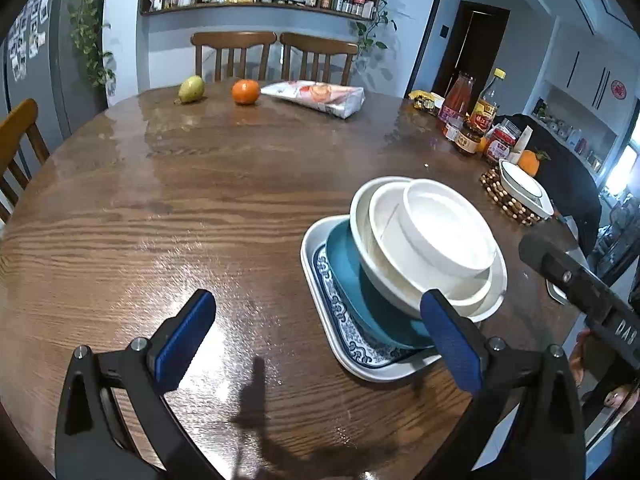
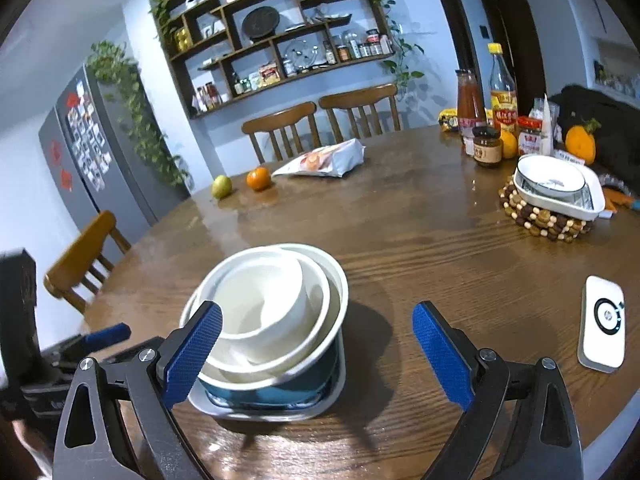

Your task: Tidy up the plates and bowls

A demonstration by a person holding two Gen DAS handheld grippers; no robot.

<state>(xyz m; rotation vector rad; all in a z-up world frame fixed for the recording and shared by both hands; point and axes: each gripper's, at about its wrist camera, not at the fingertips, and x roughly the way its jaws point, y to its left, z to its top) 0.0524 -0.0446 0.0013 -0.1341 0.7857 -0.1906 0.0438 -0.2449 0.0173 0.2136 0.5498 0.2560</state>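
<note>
- The dishes stand in one stack on the round wooden table (image 1: 200, 208), toward its near right edge as the left gripper's camera sees it.
- At the bottom lies a white rectangular tray with a blue patterned border (image 1: 340, 320); on it sits a teal dish (image 1: 352, 280), perhaps a deep plate, though most of it is hidden.
- Above the teal dish, three white bowls nest: a large bowl (image 1: 362, 216), a middle bowl (image 1: 390, 236) inside it, and a small bowl (image 1: 448, 232) on top, tilted toward the far right.
- The left gripper (image 1: 316, 336) hovers over bare table just left of the stack, its blue pads (image 1: 184, 340) spread wide with nothing between them; its right pad overlaps the stack's near edge in the picture, and I cannot tell whether it touches.
- The right gripper (image 2: 316, 354) faces the stack from the near side, fingers wide apart; its left pad (image 2: 192, 352) stands before the bowls' rim, and nothing is pinched.
- Far right, a second white dish (image 2: 560, 188) holding a bowl with a dark rim rests on a beaded trivet (image 2: 536, 224), well apart from the stack.
- On the far side lie a pear (image 1: 191, 89), an orange (image 1: 245, 91) and a snack bag (image 1: 316, 98); sauce bottles and jars (image 1: 476, 120) cluster at the far right.
- A white device (image 2: 602, 324) lies near the right edge.
</note>
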